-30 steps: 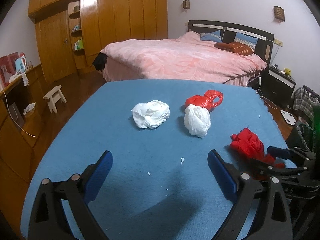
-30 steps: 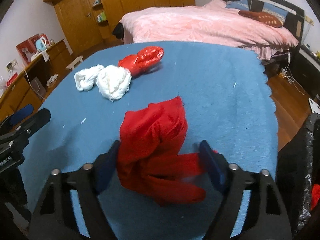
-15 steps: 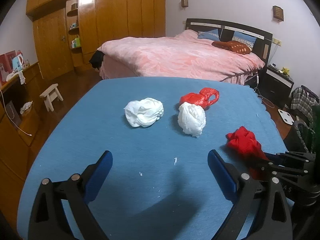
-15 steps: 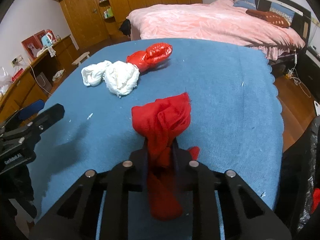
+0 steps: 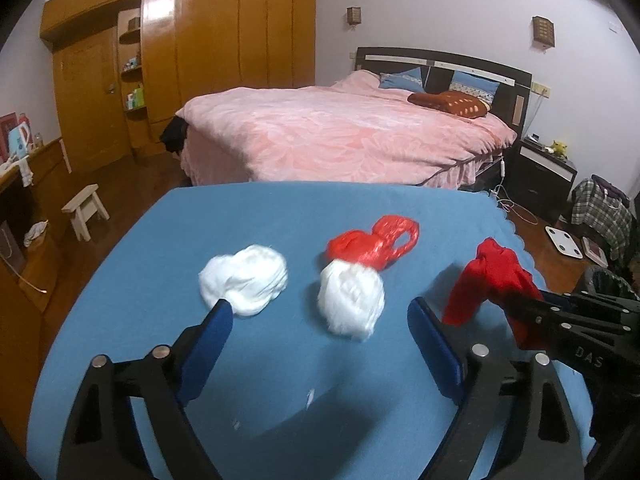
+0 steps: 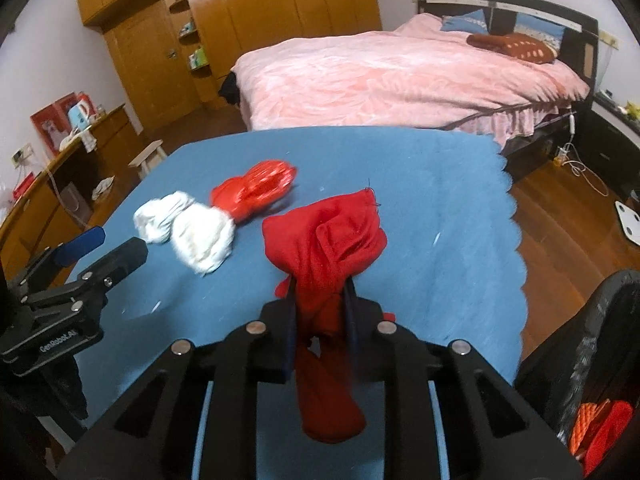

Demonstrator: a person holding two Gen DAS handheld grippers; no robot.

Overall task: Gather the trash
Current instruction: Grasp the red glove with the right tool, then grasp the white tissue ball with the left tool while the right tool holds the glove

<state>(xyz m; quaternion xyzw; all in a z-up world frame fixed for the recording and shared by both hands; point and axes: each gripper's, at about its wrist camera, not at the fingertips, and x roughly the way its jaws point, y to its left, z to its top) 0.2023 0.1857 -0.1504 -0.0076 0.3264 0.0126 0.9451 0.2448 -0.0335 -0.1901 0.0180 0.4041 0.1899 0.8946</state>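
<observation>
The crumpled red cloth wad is clamped in the right gripper above the blue-covered table, carriage to the black-lined bin being judged next, while the left gripper, its jaws just narrowed slightly, is held apart before the white tissue ball

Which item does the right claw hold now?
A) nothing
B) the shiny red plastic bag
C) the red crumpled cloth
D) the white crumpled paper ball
C: in the right wrist view the right claw is shut on the red crumpled cloth, while the shiny red plastic bag and the white crumpled paper ball lie on the blue table cover.
</observation>
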